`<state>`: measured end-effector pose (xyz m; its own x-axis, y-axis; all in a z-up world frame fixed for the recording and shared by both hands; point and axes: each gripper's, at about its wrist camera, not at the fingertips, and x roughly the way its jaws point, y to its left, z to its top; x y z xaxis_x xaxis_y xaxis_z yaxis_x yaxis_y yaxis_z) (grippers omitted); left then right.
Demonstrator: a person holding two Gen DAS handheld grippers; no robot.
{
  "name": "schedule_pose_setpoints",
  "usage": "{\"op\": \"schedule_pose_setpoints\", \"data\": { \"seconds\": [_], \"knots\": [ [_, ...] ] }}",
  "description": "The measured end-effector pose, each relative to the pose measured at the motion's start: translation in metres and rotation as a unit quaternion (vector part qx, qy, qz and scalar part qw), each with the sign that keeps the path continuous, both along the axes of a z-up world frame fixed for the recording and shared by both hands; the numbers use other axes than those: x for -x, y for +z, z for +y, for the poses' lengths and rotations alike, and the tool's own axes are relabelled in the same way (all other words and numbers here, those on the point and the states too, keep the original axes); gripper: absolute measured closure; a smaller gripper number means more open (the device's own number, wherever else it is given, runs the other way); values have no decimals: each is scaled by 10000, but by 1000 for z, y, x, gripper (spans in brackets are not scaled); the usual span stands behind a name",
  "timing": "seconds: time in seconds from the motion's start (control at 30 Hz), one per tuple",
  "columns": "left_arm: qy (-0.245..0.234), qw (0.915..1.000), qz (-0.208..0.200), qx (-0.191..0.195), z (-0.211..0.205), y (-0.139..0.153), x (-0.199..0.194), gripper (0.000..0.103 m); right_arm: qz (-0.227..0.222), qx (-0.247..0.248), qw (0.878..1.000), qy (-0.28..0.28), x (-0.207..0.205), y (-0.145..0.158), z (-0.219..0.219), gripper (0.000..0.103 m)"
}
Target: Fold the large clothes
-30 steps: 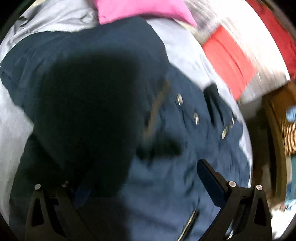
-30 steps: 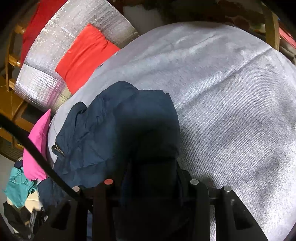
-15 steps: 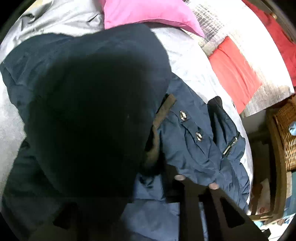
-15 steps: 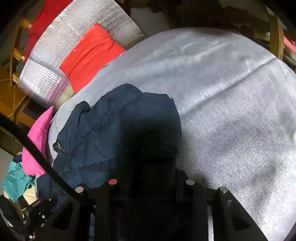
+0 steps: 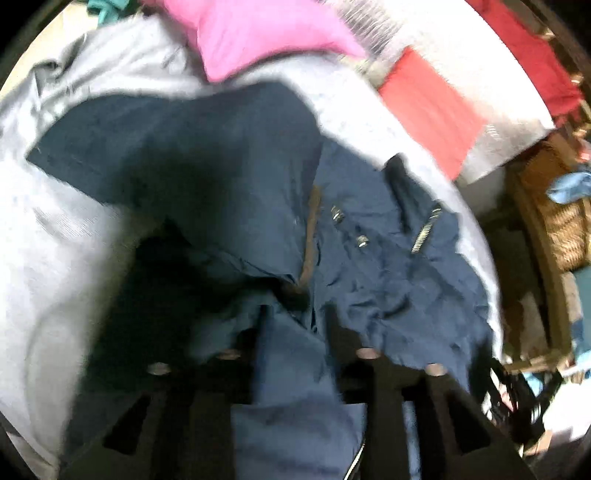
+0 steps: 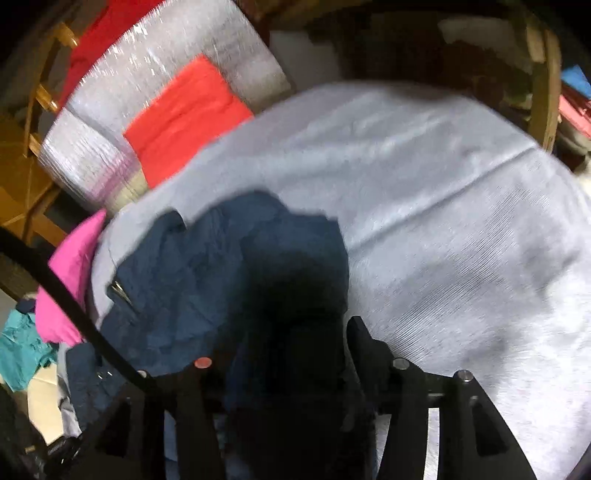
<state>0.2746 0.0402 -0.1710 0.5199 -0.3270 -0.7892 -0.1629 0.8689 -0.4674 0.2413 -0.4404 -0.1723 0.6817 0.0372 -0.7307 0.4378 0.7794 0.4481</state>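
A large navy jacket [image 5: 369, 266] with metal snaps and a zipper lies crumpled on a grey sheet [image 5: 55, 258]. My left gripper [image 5: 295, 332] is shut on a fold of the jacket, fabric bunched between the fingers. In the right wrist view the jacket [image 6: 192, 280] hangs from my right gripper [image 6: 291, 347], which is shut on its dark fabric above the grey sheet [image 6: 461, 240]. The fingertips are hidden by cloth in both views.
A pink cushion [image 5: 266, 33] lies at the far edge of the sheet. A red cloth [image 5: 428, 107] rests on a silver mat [image 6: 147, 85]. A wicker basket [image 5: 569, 221] stands at the right. Teal clothes [image 6: 22, 350] lie on the floor.
My left gripper went from open to shut on the jacket fold and pulled back, dragging fabric. The right gripper kept its hold and shifted slightly; both views are blurred by motion.
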Motion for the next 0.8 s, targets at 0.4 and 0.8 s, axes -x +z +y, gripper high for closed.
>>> {"op": "schedule_pose_setpoints", "data": {
  "seconds": [0.4, 0.8],
  "knots": [
    [2358, 9558, -325, 1724, 166, -51, -11, 26, -589, 46, 9979, 282, 18, 20, 38, 47],
    [2512, 9524, -280, 1705, 178, -80, -72, 76, -461, 142, 9977, 467, -1, 11, 56, 47]
  ]
}}
